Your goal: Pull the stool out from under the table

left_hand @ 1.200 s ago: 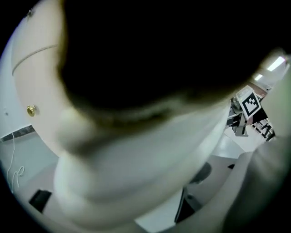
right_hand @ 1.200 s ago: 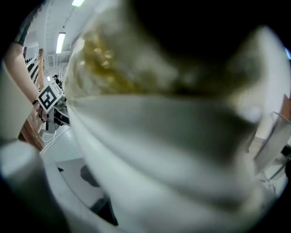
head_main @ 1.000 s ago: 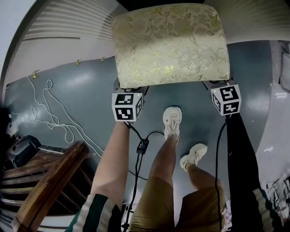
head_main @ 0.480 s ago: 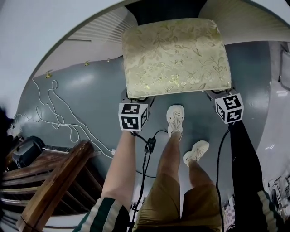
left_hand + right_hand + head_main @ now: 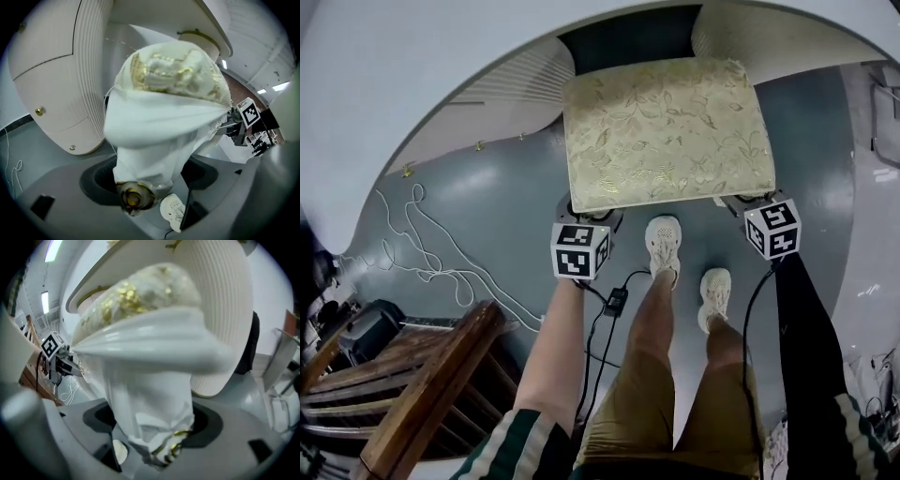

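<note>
I've got my left gripper [image 5: 589, 214] and right gripper [image 5: 742, 202] each clamped on a near-corner leg of the gold-flowered stool [image 5: 666, 131], right by the white table [image 5: 441, 84].

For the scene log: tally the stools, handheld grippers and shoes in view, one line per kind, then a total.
stool: 1
grippers: 2 (left gripper, right gripper)
shoes: 2
total: 5

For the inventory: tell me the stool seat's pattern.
The stool seat is cream with gold leaves; head view best.
</note>
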### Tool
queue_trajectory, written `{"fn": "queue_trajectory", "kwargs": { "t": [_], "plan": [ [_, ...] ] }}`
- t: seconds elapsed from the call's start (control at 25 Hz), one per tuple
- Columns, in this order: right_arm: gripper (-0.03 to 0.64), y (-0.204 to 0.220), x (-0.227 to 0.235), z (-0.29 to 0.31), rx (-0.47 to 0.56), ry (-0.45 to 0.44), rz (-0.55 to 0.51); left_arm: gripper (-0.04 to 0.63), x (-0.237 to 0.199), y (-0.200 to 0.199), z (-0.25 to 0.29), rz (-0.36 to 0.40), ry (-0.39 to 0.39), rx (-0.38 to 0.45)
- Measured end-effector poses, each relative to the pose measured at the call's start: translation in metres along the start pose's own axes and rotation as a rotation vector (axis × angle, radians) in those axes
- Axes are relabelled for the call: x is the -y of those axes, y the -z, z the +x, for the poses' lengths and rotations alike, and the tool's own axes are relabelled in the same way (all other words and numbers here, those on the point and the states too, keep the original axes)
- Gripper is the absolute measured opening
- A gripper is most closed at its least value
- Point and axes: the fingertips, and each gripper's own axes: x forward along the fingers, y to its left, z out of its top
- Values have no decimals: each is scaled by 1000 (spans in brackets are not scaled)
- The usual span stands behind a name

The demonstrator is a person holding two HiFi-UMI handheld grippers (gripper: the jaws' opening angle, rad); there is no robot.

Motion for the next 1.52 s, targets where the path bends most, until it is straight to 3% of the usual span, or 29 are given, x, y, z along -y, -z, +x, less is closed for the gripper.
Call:
{"fn": "queue_trajectory", "kwargs": {
  "t": [0.28, 1.04, 1.52],
  "plan": [
    [407, -6, -2, -16, 20, -20, 18, 388, 10, -1, -11, -31, -1, -1],
    [407, -7, 12, 0, 75, -81, -37, 390, 13, 6, 0, -54, -102, -13],
    [408, 0, -6, -18, -126, -58, 53, 390, 11, 7, -10, -59, 7, -190]
  ]
}}
